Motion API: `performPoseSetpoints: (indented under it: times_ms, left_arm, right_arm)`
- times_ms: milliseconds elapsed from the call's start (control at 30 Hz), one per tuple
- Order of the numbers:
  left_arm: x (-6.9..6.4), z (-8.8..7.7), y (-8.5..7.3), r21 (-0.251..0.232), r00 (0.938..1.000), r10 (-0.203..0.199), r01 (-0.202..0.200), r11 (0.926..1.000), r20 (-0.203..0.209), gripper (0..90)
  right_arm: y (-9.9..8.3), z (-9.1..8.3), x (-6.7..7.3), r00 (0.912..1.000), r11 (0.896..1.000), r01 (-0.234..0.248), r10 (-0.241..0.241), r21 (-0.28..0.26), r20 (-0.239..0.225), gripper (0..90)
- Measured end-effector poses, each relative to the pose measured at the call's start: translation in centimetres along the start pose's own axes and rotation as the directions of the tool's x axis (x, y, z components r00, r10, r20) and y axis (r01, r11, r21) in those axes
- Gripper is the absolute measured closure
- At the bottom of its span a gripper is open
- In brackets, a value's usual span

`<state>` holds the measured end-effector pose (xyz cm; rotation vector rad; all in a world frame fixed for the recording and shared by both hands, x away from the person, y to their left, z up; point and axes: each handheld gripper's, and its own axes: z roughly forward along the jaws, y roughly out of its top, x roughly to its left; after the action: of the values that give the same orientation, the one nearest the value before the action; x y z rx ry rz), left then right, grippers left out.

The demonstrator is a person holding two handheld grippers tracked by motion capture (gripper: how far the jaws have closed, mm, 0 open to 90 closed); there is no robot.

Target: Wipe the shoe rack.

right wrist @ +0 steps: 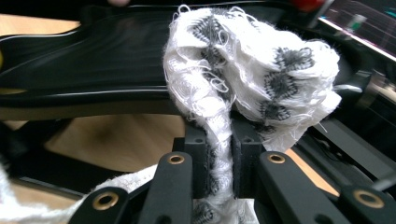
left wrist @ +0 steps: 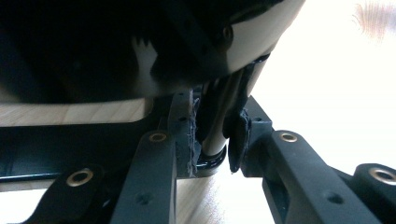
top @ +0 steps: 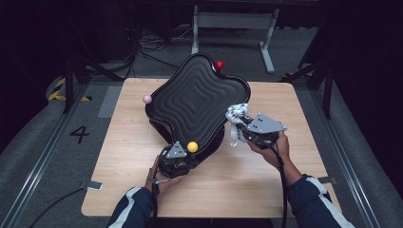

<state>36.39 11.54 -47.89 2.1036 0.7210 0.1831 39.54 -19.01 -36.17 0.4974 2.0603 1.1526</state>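
The black tray (top: 197,102) stands tilted on the table (top: 266,175), its near edge pinched by the closed left gripper (top: 177,160). The right gripper (top: 243,127), clamped on a white cloth (top: 236,114), could knock the tray loose if it wipes hard.

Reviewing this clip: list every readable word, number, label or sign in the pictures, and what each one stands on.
"4": a black numeral on the grey floor left of the table, seen in the high view.
Yellow and black hazard stripes on the floor farther back: a marking, no text.
Screen at the top right of the right gripper view: coloured lines, too blurred to read.
No lettering legible on the black tray, the cloth or the grippers.
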Motion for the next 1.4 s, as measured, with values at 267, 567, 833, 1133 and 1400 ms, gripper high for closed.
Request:
performPoseSetpoints:
  times_ms: [267,567,833,1133,1400]
  left_arm:
    - [0.0,0.0,0.0,0.0,1.0,0.0,0.0,1.0,0.0,72.2]
    - [0.0,0.0,0.0,0.0,1.0,0.001,-0.001,1.0,-0.003,72.2]
    - [0.0,0.0,0.0,0.0,1.0,0.0,0.0,1.0,-0.007,72.2]
    - [0.0,0.1,0.1,0.002,0.9999,-0.004,0.004,1.0,-0.014,72.1]
    - [0.2,0.4,0.3,-0.005,0.9998,-0.008,0.008,1.0,-0.02,72.0]
  right_arm:
    - [-1.1,-0.7,-2.8,0.992,0.996,-0.094,0.094,-0.002,0.084,80.7]
    - [-0.9,-0.1,-5.0,0.9842,0.993,-0.116,0.113,0.009,0.136,80.3]
    - [-0.7,-0.1,-3.5,0.9921,0.998,-0.07,0.069,0.005,0.105,80.2]
    - [0.0,0.4,-0.1,0.999,1.0,0.028,-0.028,0.001,-0.036,80.1]
    - [0.1,1.8,2.7,0.991,0.997,0.072,-0.07,0.015,-0.113,80.2]
